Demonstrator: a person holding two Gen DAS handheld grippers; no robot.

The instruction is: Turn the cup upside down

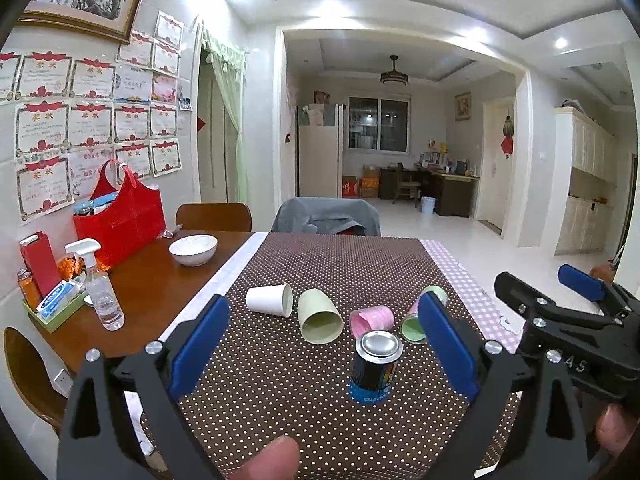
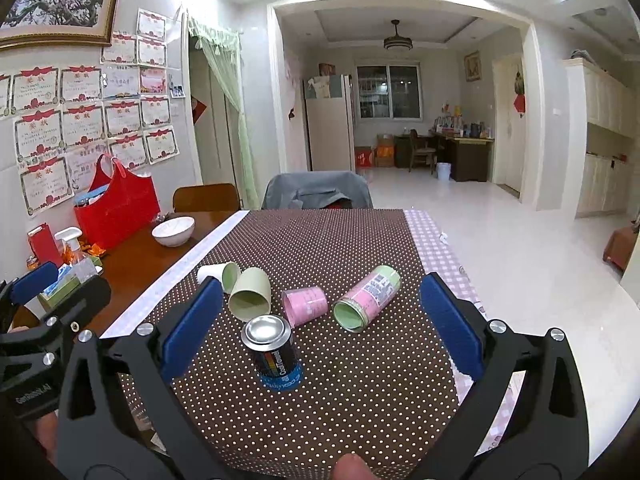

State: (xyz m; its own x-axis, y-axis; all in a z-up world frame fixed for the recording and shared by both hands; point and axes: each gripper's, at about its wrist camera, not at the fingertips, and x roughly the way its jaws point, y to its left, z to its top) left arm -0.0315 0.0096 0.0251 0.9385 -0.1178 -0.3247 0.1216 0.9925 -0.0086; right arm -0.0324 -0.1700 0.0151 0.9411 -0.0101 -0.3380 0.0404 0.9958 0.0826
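Observation:
Several cups lie on their sides on the brown dotted cloth [image 1: 280, 380]: a white cup [image 1: 269, 299] [image 2: 214, 274], a pale green cup [image 1: 319, 316] [image 2: 251, 294], a small pink cup [image 1: 372, 319] [image 2: 305, 305] and a pink-and-green printed cup [image 1: 420, 318] [image 2: 368, 296]. A dark blue-banded cup [image 1: 374, 366] [image 2: 274, 354] stands upside down in front of them. My left gripper [image 1: 324, 350] is open and empty, hovering just before the dark cup. My right gripper [image 2: 320, 332] is open and empty, above the cloth near the cups; it also shows in the left wrist view [image 1: 576, 300].
A white bowl [image 1: 193, 249], a spray bottle [image 1: 100, 288], a red bag [image 1: 120, 216] and a green tray of boxes [image 1: 56, 308] stand on the wooden table at the left. A grey-draped chair [image 1: 326, 216] stands at the far edge. Open floor lies to the right.

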